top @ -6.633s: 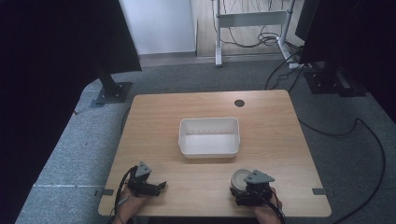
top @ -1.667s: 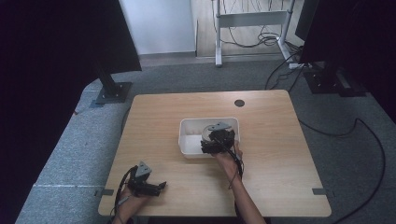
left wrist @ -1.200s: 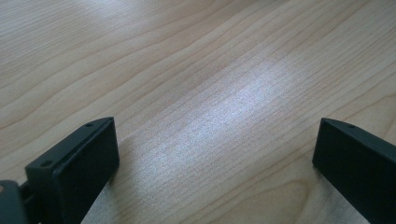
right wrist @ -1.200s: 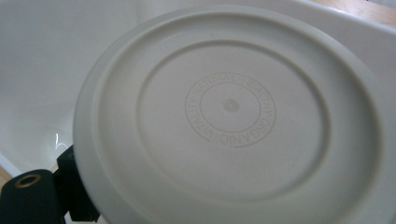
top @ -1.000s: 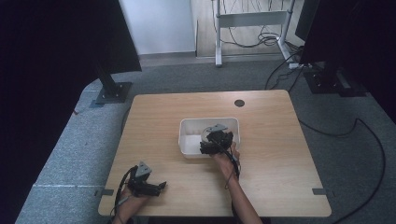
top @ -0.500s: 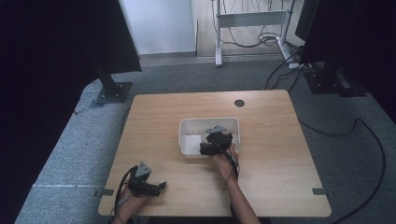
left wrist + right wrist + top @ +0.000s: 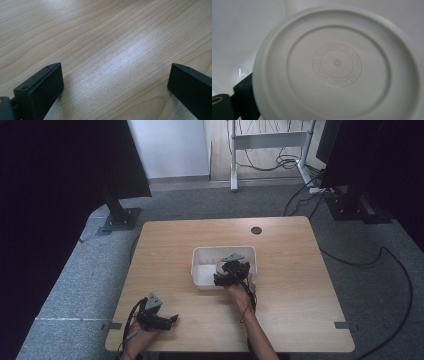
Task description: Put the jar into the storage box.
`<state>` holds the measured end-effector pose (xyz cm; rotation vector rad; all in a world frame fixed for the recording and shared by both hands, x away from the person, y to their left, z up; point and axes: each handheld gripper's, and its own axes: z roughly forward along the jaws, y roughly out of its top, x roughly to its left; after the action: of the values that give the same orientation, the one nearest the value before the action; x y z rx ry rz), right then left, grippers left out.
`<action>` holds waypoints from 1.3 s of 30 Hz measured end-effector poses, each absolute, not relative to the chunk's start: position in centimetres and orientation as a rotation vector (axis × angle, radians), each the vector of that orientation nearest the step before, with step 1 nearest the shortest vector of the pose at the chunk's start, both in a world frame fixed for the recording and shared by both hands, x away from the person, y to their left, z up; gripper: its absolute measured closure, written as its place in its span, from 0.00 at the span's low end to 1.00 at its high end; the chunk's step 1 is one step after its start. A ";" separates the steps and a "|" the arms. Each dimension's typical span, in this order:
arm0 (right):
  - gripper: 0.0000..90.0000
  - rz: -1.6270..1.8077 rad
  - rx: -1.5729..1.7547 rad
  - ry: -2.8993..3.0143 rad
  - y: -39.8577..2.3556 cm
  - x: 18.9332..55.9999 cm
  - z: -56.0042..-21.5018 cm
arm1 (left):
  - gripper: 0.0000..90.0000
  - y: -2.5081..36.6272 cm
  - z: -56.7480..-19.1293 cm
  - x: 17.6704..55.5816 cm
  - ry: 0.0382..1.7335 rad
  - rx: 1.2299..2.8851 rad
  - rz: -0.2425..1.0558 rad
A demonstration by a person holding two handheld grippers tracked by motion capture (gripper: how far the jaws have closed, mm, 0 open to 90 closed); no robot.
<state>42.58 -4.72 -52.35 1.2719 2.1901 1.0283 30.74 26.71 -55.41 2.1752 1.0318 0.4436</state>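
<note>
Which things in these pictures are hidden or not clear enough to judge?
- Right hand-held gripper, right gripper view: the white round dish covers the right jaw, so the grip is not fully visible.
- White bin, high view: gripper and hand hide part of its inside; the dish is too small to make out there.
- Dish, right gripper view: the bottom edge cuts it off; its depth is unclear.
- Left hand-held gripper, left gripper view: jaws cut off at the bottom.

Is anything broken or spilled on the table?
No, nothing looks broken or spilled. The right gripper holds a white round dish inside the white tub. The left gripper rests open on the table.
</note>
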 end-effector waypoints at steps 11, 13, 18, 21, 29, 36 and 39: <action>0.02 1.038 1.229 2.181 -4.7 42.0 -51.2 | 0.00 26.7 -55.4 30.7 1.031 2.175 0.444; 0.02 1.035 1.231 2.185 -4.7 41.9 -51.0 | 0.00 26.7 -55.4 30.7 1.032 2.176 0.444; 0.02 1.030 1.232 2.180 -5.1 41.6 -50.8 | 0.00 26.7 -55.4 30.7 1.032 2.176 0.444; 0.02 1.029 1.228 2.181 -5.2 41.5 -50.5 | 0.00 26.7 -55.4 30.7 1.032 2.175 0.444; 0.02 1.033 1.216 2.182 -5.7 41.0 -49.9 | 0.00 26.7 -55.4 30.7 1.031 2.176 0.444; 0.03 1.041 1.203 2.180 -5.9 40.5 -49.5 | 0.00 26.7 -55.4 30.7 1.031 2.175 0.444; 0.03 1.046 1.196 2.182 -6.2 40.3 -49.5 | 0.00 26.7 -55.4 30.7 1.031 2.176 0.444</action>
<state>40.31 -6.15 -49.46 1.1958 2.1817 1.0455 30.74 26.72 -55.41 2.1757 1.0315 0.4439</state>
